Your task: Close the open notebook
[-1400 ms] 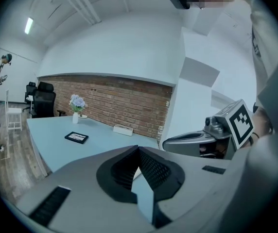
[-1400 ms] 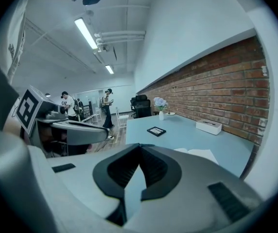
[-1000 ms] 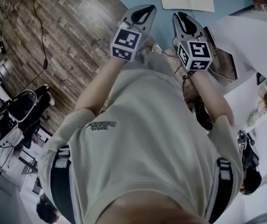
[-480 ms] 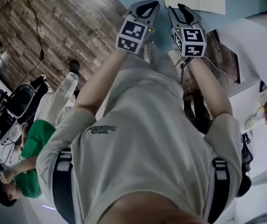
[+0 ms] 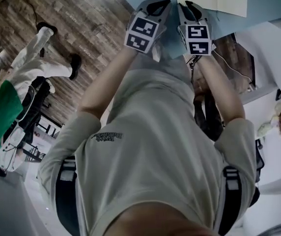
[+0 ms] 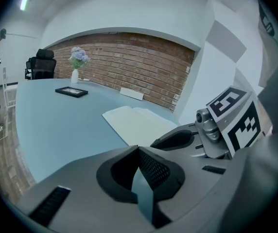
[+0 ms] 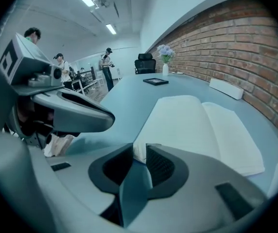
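An open notebook (image 7: 202, 125) lies flat, pale blank pages up, on a light blue table (image 6: 61, 125). In the head view it sits at the top edge of the frame, right of centre. Both grippers are just below it, side by side and close together.

The left gripper (image 6: 138, 149) has its jaw tips meeting, with nothing between them. It hangs over bare table, short of the notebook's near edge. The right gripper (image 7: 138, 152) has its jaws a little apart and closing. The notebook's near corner shows in the gap between them, but the pads are not pressing on it. Whether the corner sits inside the jaws or just past them cannot be told.

Around the notebook the tabletop is mostly bare. Farther along it, in the upper middle of the right gripper view, lies a dark picture frame (image 7: 156, 81). Beyond the frame stands a white vase (image 7: 165, 68) of pale flowers, and a black chair (image 7: 145, 62) is at the far end. All are well apart from the notebook. A long white box (image 7: 226, 88) lies at the foot of the brick wall (image 7: 226, 42) on the right of that view. It is near the notebook's far page but not touching it.

The table's open edge curves along the left, with wood floor (image 5: 71, 23) beside it. A person in green (image 5: 0, 117) is mid-stride there at the left of the head view. More people (image 7: 107, 62) stand far back in the room.
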Action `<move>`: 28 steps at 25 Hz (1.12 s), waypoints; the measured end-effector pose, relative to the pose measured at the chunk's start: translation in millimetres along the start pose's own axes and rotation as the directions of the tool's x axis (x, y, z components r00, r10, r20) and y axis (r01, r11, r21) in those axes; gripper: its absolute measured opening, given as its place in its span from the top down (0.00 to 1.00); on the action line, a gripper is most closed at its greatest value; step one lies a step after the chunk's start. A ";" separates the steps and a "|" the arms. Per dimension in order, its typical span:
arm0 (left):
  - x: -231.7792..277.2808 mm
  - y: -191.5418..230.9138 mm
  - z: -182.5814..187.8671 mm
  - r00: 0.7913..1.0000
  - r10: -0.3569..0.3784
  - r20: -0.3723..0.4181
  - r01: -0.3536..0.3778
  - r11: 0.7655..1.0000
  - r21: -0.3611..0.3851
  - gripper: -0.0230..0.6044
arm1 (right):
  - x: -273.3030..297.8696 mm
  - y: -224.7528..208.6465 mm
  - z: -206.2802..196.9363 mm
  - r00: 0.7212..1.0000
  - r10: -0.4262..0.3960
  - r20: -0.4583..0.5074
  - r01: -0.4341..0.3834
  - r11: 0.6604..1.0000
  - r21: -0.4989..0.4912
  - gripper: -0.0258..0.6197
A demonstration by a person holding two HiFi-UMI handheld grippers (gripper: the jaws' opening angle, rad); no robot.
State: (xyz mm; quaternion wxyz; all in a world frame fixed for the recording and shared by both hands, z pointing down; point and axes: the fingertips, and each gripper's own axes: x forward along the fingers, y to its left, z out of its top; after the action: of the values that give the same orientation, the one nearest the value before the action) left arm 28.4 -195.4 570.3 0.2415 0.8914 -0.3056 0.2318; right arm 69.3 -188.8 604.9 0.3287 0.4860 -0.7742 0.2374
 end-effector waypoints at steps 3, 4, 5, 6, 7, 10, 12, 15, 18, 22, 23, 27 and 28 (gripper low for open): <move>2.7 3.8 -0.2 1.000 0.003 -0.007 -0.003 1.000 -0.001 0.94 | 0.5 1.7 2.7 0.999 0.030 0.012 -0.030 0.999 -0.022 0.88; 2.9 3.9 1.7 1.000 0.005 -0.007 -0.005 1.000 0.000 0.94 | -0.7 2.1 3.7 0.999 0.040 0.016 -0.039 0.999 -0.021 0.91; 2.5 3.5 5.1 1.000 0.006 -0.005 -0.006 1.000 0.002 0.94 | -3.0 2.2 5.6 0.999 0.046 0.025 -0.046 0.999 -0.012 0.93; 1.7 2.5 9.8 1.000 0.006 0.000 -0.006 1.000 0.004 0.94 | -6.8 2.1 8.8 0.998 0.050 0.039 -0.050 0.999 0.003 0.93; 0.6 0.8 15.9 1.000 0.004 0.008 -0.004 1.000 0.007 0.94 | -12.2 1.7 13.8 0.997 0.051 0.058 -0.053 0.998 0.023 0.93; -1.4 -10.0 42.9 0.999 -0.018 0.050 0.016 1.000 0.026 0.94 | -36.8 -4.4 38.1 0.989 0.023 0.143 -0.033 0.997 0.069 0.93; 0.3 -23.7 63.5 0.996 -0.046 0.076 0.042 0.998 0.051 0.94 | -56.8 -14.7 53.4 0.979 -0.009 0.202 -0.012 0.994 0.104 0.93; 13.1 -52.5 89.3 0.991 -0.090 0.094 0.080 0.991 0.109 0.94 | -89.8 -42.7 67.3 0.959 -0.080 0.274 0.040 0.988 0.148 0.93; 37.6 -83.4 105.8 0.988 -0.132 0.084 0.117 0.979 0.167 0.94 | -121.1 -85.6 69.6 0.928 -0.195 0.317 0.141 0.972 0.187 0.93; 79.6 -112.5 95.8 0.989 -0.149 -0.009 0.148 0.968 0.204 0.94 | -141.7 -145.7 46.3 0.886 -0.354 0.299 0.286 0.925 0.249 0.93; 88.9 -117.2 90.5 0.989 -0.147 -0.033 0.151 0.967 0.207 0.94 | -143.2 -159.7 36.5 0.877 -0.389 0.283 0.319 0.911 0.263 0.93; 116.0 -123.4 71.5 0.987 -0.126 -0.101 0.145 0.967 0.209 0.94 | -131.7 -203.6 -12.3 0.862 -0.480 0.165 0.421 0.857 0.297 0.92; 119.8 -123.5 65.9 0.986 -0.123 -0.115 0.145 0.968 0.204 0.94 | -124.2 -208.9 -27.0 0.869 -0.481 0.119 0.430 0.851 0.302 0.91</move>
State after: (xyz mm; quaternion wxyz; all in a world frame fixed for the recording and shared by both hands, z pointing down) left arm 211.6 -199.0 550.7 0.1757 0.9177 -0.2054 0.2912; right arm 305.4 -182.8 541.2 0.2322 0.7160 -0.6251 0.2064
